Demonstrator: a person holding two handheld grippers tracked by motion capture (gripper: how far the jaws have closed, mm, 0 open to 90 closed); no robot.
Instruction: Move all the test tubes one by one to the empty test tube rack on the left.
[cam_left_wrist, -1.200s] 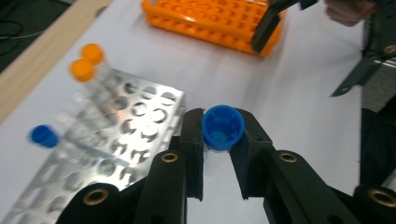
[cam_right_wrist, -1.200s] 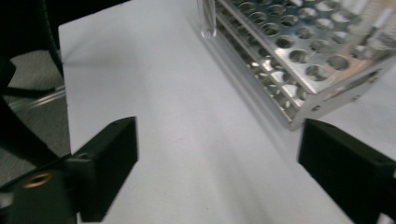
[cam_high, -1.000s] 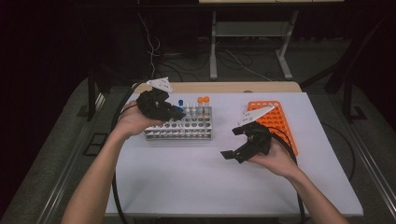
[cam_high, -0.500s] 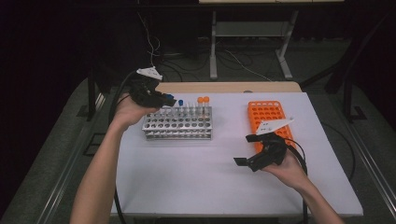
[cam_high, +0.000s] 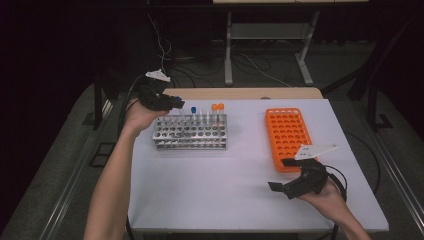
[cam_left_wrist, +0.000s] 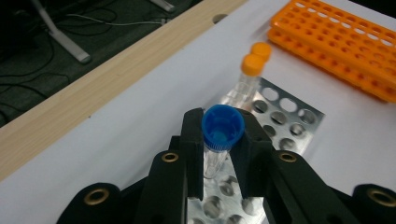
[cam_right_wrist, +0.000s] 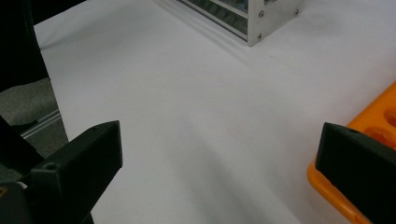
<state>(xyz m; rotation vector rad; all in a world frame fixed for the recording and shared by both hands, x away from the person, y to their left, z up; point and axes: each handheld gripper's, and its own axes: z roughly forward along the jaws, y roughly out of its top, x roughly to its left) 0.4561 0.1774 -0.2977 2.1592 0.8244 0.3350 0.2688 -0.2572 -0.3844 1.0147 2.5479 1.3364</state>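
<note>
While the right gripper (cam_high: 284, 184) gapes empty, the left gripper's (cam_left_wrist: 222, 140) fingers clamp the blue-capped tube (cam_left_wrist: 221, 131) between them.

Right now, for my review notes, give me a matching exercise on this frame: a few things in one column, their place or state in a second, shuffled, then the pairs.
Things:
1. blue-capped tube
2. orange-capped tubes
3. orange rack
4. right tongs

States:
A. jaws wide apart above bare table
B. all its holes vacant
C. clamped between the left tongs
D. standing in the metal rack

Pairs: 1-C, 2-D, 3-B, 4-A
</note>
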